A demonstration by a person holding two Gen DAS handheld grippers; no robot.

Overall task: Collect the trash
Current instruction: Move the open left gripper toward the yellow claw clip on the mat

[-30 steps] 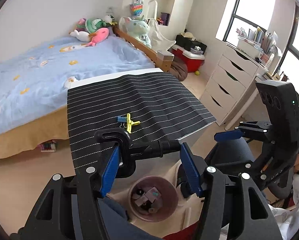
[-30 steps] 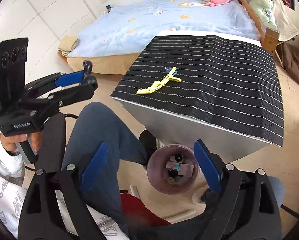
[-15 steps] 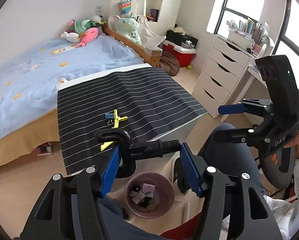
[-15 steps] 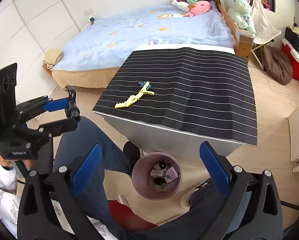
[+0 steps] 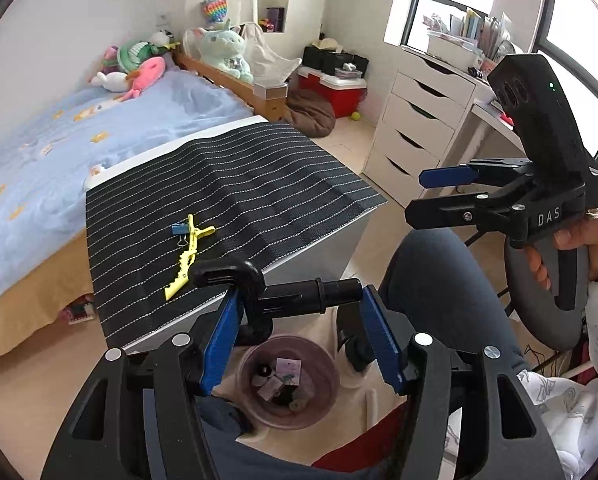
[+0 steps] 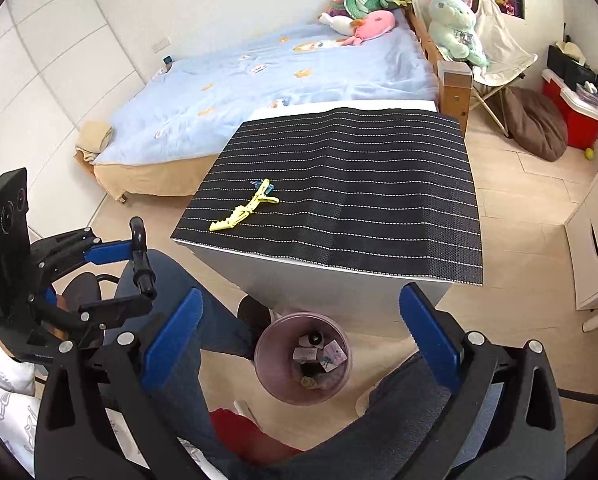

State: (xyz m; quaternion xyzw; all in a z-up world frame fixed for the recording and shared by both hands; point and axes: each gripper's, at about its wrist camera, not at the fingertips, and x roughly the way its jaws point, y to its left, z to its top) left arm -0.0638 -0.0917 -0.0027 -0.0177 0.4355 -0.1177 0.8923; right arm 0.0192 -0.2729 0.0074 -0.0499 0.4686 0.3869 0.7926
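Observation:
My left gripper is shut on a black hooked plastic piece that spans its blue pads; the jaws are easing open. It hangs just above a purple trash bin on the floor, which holds several scraps. In the right wrist view the same left gripper and the black piece sit at the left. My right gripper is open and empty above the trash bin; the right gripper also shows in the left wrist view. A yellow clip and a small blue binder clip lie on the striped mat.
A low table with a black striped mat stands just beyond the bin. The person's legs flank the bin. A bed lies behind the table, white drawers to the right.
The right gripper's jaws spread wider and it lifted a little. The left gripper slid sideways with the black piece in it, and the table and bin shifted left in its view.

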